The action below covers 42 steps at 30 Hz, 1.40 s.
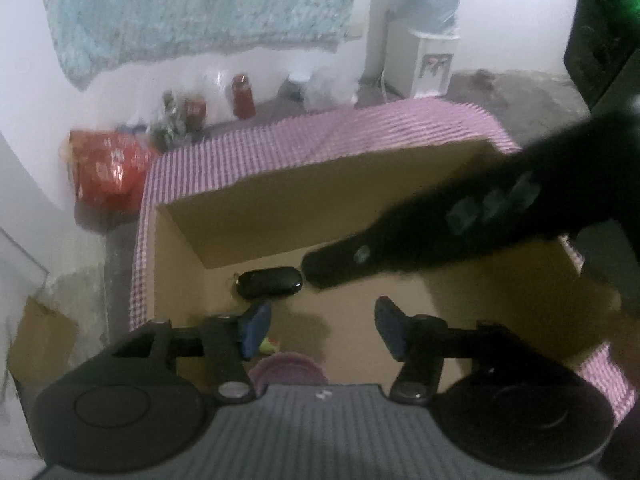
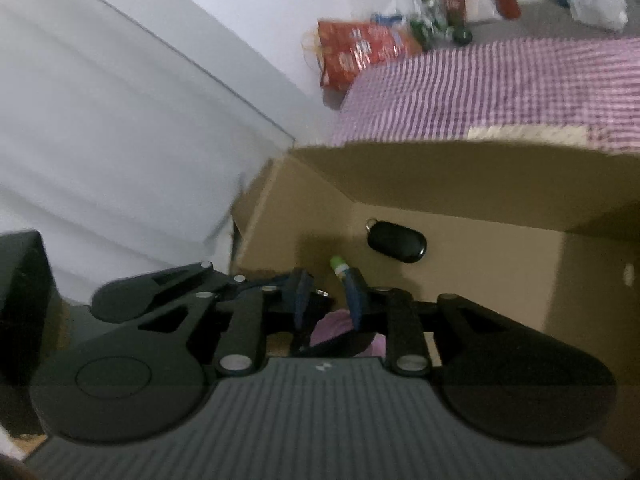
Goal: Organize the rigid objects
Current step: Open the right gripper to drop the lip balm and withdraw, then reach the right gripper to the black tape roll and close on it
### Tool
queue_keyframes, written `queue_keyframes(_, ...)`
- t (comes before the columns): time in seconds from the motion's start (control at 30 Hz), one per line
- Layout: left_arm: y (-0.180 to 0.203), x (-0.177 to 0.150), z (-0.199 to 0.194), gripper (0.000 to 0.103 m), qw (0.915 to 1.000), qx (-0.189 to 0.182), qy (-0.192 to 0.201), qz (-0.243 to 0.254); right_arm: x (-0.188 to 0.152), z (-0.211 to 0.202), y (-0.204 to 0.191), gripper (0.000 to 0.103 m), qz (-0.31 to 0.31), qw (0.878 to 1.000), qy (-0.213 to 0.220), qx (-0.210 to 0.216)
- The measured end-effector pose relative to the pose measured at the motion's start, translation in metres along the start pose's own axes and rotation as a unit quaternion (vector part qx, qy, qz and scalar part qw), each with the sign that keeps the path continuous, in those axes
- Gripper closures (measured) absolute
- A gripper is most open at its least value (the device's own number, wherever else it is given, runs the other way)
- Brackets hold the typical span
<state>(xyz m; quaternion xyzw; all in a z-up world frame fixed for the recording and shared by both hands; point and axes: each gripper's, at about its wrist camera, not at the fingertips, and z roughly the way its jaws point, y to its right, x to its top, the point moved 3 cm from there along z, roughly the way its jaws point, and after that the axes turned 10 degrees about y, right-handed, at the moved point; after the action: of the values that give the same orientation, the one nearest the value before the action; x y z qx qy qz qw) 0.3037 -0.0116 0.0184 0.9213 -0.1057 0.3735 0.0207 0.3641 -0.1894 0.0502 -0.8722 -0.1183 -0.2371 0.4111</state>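
Note:
An open cardboard box (image 1: 280, 200) stands on a pink checked cloth (image 1: 320, 136). A black key fob (image 1: 269, 281) lies on its floor; it also shows in the right wrist view (image 2: 397, 242). My left gripper (image 1: 320, 330) is open and empty above the box, over a purple round object (image 1: 286, 368) and a green-tipped item (image 1: 269, 346). My right gripper (image 2: 328, 296) hangs open inside the box (image 2: 440, 184), with a green-capped item (image 2: 339, 265) by its right finger and the purple object (image 2: 332, 330) below. The right gripper's dark body (image 1: 440, 232) crosses the left wrist view.
A red bag (image 1: 108, 168), red cans and bottles (image 1: 244, 96) and a water dispenser (image 1: 428, 32) stand on the floor by the white wall. A second cardboard box (image 1: 40, 344) sits at the left. A black object (image 2: 20, 300) is at the left of the right wrist view.

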Motion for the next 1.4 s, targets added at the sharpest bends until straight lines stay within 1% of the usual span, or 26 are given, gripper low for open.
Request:
queue_keyframes(0.13,0.016,-0.001,-0.041,0.034,0.9991,0.001,0.036,0.021,-0.009,-0.058,-0.003,0.073,0.003,0.999,0.052,0.015)
queue_keyframes(0.27,0.032,-0.011,-0.085,0.026,0.9972,0.005,0.072,0.021,-0.039,-0.125,-0.009,0.067,-0.008,0.993,0.115,0.034)
queue_keyframes(0.33,0.038,-0.02,-0.104,0.024,0.9962,0.006,0.086,0.011,-0.061,-0.16,-0.01,0.062,-0.015,0.987,0.151,0.043)
queue_keyframes(0.4,0.048,-0.034,-0.124,0.022,0.9949,0.001,0.101,0.003,-0.088,-0.193,-0.011,0.059,-0.029,0.981,0.188,0.049)
queue_keyframes(0.47,0.06,-0.051,-0.139,0.017,0.9936,-0.007,0.113,-0.003,-0.116,-0.22,-0.008,0.056,-0.039,0.973,0.222,0.054)
queue_keyframes(0.57,0.08,-0.079,-0.15,0.016,0.993,-0.012,0.116,-0.013,-0.156,-0.244,0.002,0.053,-0.034,0.966,0.252,0.047)
queue_keyframes(0.67,0.095,-0.107,-0.151,0.016,0.9936,-0.012,0.109,-0.027,-0.194,-0.254,0.02,0.052,-0.015,0.966,0.257,0.033)
queue_keyframes(0.73,0.105,-0.123,-0.148,0.016,0.9941,-0.013,0.102,-0.034,-0.213,-0.25,0.035,0.052,-0.002,0.968,0.25,0.027)
queue_keyframes(0.8,0.115,-0.138,-0.141,0.016,0.995,-0.016,0.091,-0.04,-0.229,-0.246,0.047,0.052,0.005,0.969,0.246,0.007)
queue_keyframes(0.9,0.13,-0.156,-0.124,0.016,0.9972,-0.02,0.065,-0.032,-0.253,-0.243,0.059,0.052,0.006,0.969,0.246,-0.02)
queue_keyframes(1.0,0.142,-0.171,-0.107,0.016,0.9988,-0.017,0.042,-0.021,-0.272,-0.23,0.069,0.052,0.01,0.97,0.242,-0.026)
queue_keyframes(1.1,0.149,-0.184,-0.095,0.016,0.9993,-0.017,0.029,-0.017,-0.286,-0.219,0.075,0.052,0.012,0.971,0.239,-0.026)
queue_keyframes(1.17,0.15,-0.19,-0.091,0.016,0.9994,-0.019,0.025,-0.014,-0.291,-0.211,0.076,0.055,0.016,0.971,0.237,-0.027)
queue_keyframes(1.27,0.15,-0.198,-0.092,0.016,0.9994,-0.016,0.028,-0.01,-0.298,-0.203,0.075,0.058,0.019,0.971,0.237,-0.027)
queue_keyframes(1.4,0.146,-0.205,-0.097,0.016,0.9986,-0.031,0.037,-0.025,-0.301,-0.201,0.074,0.063,0.017,0.971,0.238,-0.031)
